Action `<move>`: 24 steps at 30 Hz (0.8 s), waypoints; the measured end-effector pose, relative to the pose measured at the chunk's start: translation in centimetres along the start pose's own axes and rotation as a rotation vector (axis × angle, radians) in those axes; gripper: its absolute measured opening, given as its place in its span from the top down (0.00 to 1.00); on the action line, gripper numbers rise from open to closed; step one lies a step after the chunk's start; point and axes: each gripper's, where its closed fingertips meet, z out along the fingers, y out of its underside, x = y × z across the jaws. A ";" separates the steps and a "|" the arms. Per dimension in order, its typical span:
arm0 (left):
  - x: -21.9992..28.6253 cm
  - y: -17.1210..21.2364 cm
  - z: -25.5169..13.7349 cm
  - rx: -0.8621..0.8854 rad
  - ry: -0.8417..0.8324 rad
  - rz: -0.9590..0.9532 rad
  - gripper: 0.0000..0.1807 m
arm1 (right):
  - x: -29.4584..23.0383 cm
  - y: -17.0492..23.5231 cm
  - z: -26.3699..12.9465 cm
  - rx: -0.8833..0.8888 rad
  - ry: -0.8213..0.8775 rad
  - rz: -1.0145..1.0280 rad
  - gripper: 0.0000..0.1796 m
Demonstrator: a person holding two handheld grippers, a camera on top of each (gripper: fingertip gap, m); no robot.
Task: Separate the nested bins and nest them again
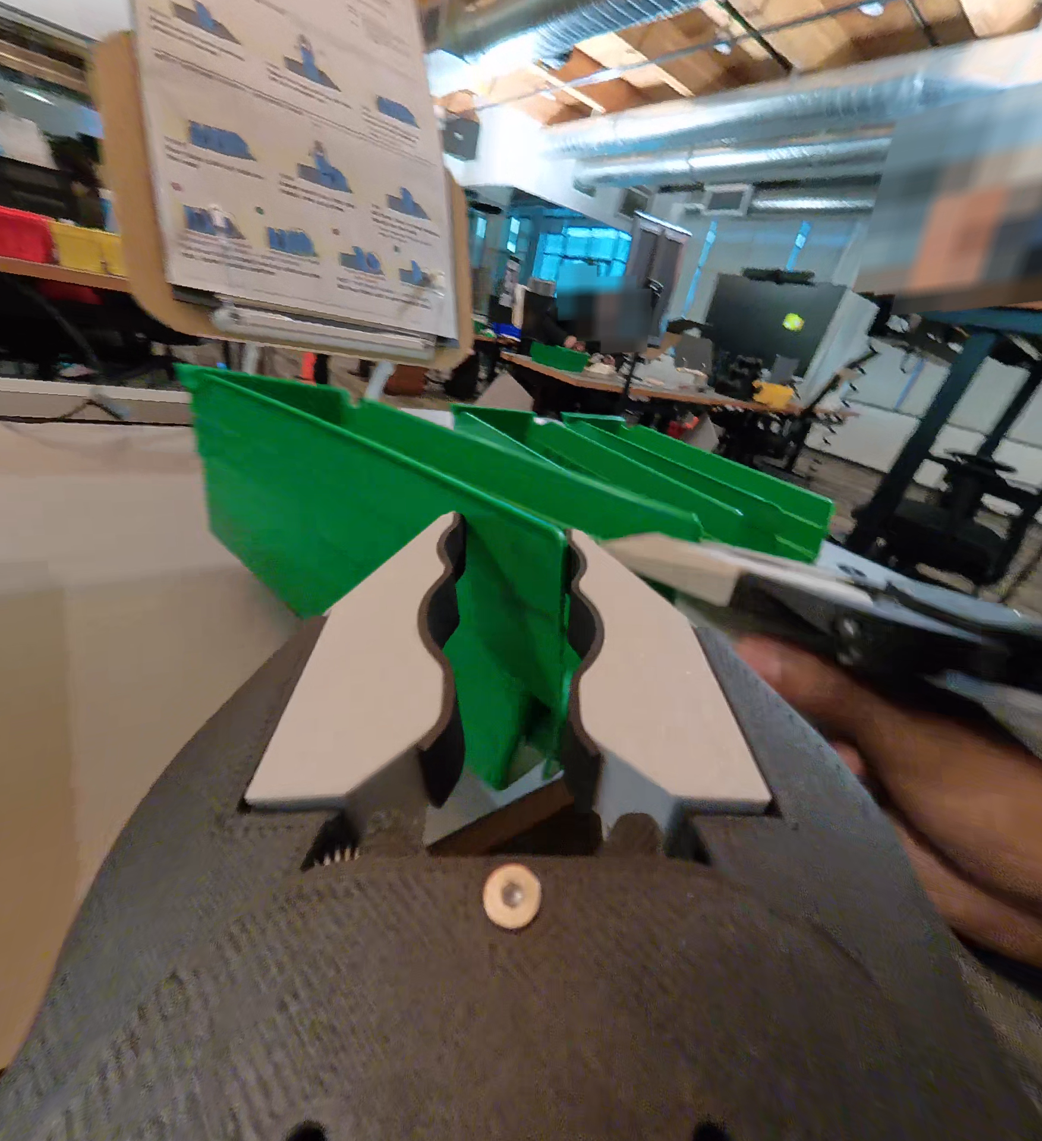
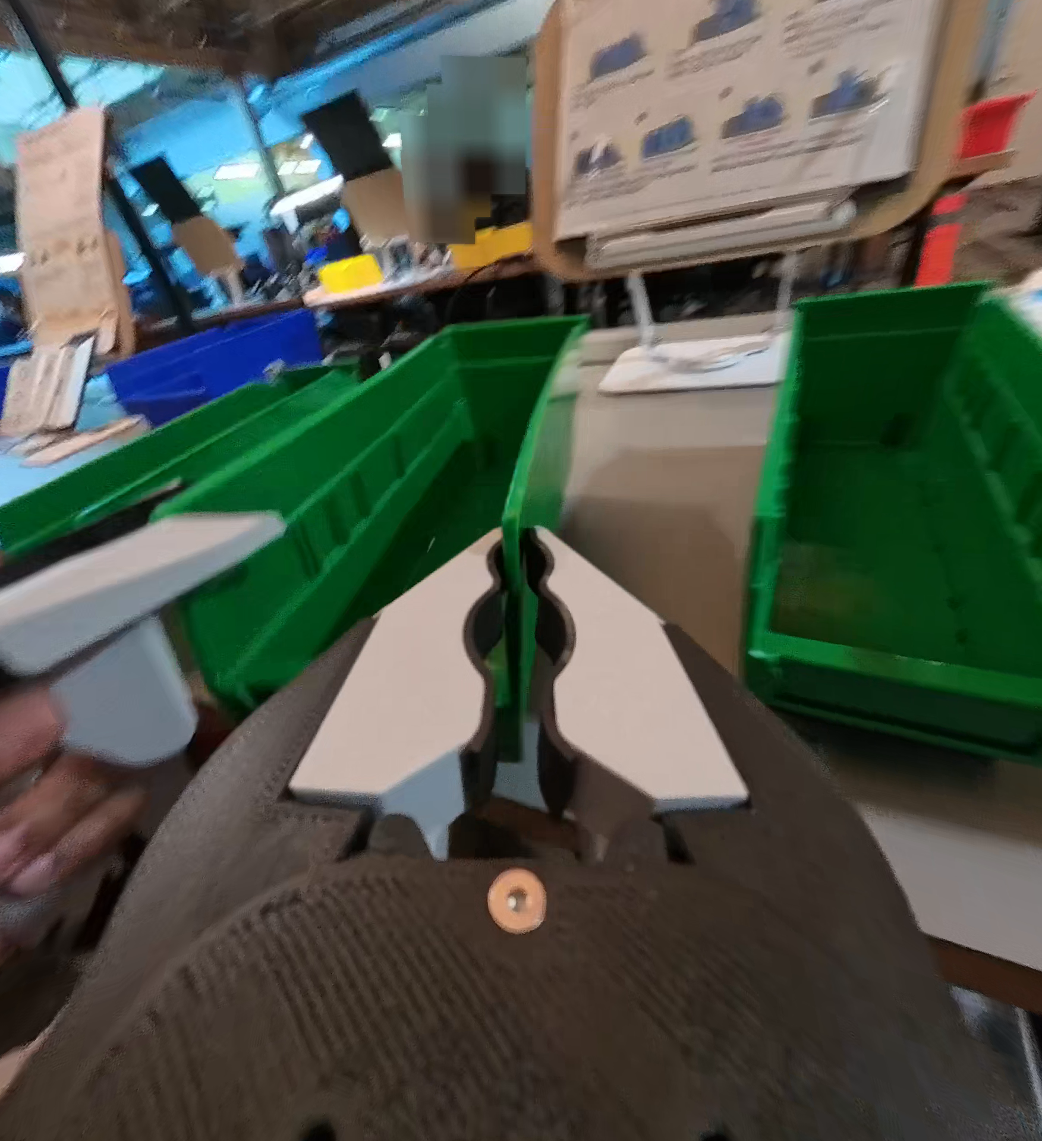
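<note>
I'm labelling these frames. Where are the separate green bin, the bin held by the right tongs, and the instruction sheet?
separate green bin [image 2: 913, 555]: right wrist view, on its inner floor.
held green bin [image 2: 345, 512]: right wrist view, on its inner side wall.
instruction sheet [image 1: 296, 160]: left wrist view, on the middle of the page.

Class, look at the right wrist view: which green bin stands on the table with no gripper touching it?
The green bin on the right. It sits alone and empty on the table, while the right gripper pinches a wall of the bins on the left.
</note>
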 end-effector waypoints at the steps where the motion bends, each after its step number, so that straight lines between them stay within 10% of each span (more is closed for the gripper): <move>1: 1.0 0.6 0.2 -0.022 0.044 0.007 0.82 | 1.0 -0.6 -0.2 0.029 0.032 -0.006 0.99; 24: -3.3 0.0 -4.1 0.001 -0.081 -0.035 0.84 | 2.8 -1.7 4.8 0.124 0.134 -0.078 0.99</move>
